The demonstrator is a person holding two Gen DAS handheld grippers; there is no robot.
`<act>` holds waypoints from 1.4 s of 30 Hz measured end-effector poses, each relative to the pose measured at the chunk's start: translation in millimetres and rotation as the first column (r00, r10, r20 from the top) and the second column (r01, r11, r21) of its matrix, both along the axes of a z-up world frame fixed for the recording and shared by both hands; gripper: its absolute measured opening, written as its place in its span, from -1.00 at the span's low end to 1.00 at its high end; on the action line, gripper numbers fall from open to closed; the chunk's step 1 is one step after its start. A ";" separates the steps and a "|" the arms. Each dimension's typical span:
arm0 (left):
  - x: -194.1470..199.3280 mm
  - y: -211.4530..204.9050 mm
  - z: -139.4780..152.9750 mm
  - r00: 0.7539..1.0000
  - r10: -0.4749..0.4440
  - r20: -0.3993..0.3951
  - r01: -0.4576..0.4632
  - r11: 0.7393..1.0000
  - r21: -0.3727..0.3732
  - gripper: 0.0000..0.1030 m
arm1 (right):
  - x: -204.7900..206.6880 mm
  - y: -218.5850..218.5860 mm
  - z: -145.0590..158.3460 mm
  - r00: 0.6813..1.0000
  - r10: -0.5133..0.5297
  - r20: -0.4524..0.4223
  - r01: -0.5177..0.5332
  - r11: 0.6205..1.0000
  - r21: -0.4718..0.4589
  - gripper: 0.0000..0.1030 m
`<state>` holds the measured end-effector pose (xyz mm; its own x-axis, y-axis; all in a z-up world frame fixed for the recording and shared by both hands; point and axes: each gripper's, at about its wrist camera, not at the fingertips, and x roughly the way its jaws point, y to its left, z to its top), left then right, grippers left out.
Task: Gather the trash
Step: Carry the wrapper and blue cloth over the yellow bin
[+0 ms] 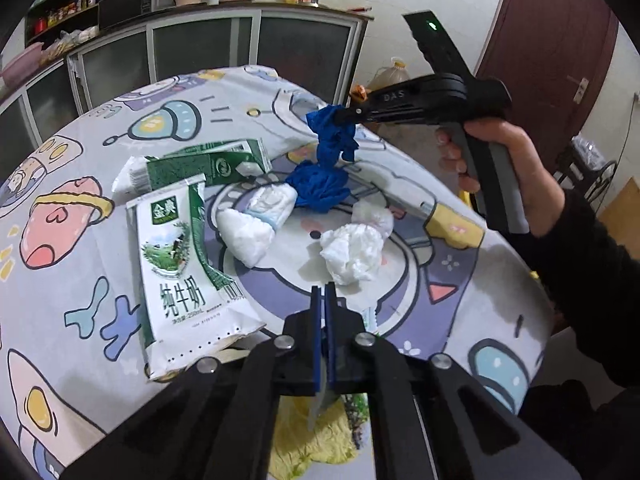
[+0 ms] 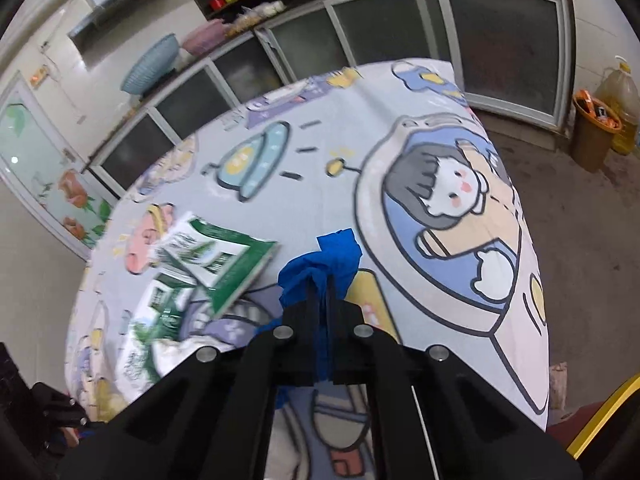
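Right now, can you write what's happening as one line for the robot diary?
right claw: shut on blue glove, lifting | left claw: shut, empty | on table: milk cartons, tissue wads

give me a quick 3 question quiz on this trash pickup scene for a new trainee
1. True or false: the right gripper is shut on the blue glove.
2. Which still lies flat on the table? A) milk carton B) orange bin C) oil jug
3. Fill in: the left gripper, fingers together, points toward a crumpled white ____.

Key: 1 true; 2 A; 3 tissue
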<state>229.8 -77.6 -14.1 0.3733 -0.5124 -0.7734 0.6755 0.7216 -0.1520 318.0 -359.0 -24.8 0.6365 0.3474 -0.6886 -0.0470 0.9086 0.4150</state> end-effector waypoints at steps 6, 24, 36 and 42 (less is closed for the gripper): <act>-6.8 13.6 24.9 0.999 0.026 0.036 -0.024 0.998 -0.058 -0.97 | -17.0 1.6 32.5 0.998 0.012 0.069 -0.013 1.000 0.018 -0.95; -47.9 18.7 69.2 0.990 0.031 0.134 -0.020 0.996 -0.084 -0.97 | -97.5 -14.4 57.1 0.994 -0.004 0.109 0.004 1.000 0.002 -0.94; -70.3 -32.7 85.4 0.984 -0.066 0.165 0.084 0.991 -0.105 -0.97 | -178.5 -82.0 54.2 0.983 -0.144 0.110 0.146 0.989 -0.008 -0.94; -74.5 -75.7 94.5 0.974 -0.135 0.182 0.160 0.979 -0.129 -0.97 | -226.0 -128.1 53.3 0.960 -0.254 0.121 0.259 0.966 -0.023 -0.94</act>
<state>155.3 -153.2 80.4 0.4058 -0.6718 -0.6197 0.7977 0.5913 -0.1187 92.0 -487.1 28.5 0.7770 0.1371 -0.6144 0.1438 0.9115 0.3852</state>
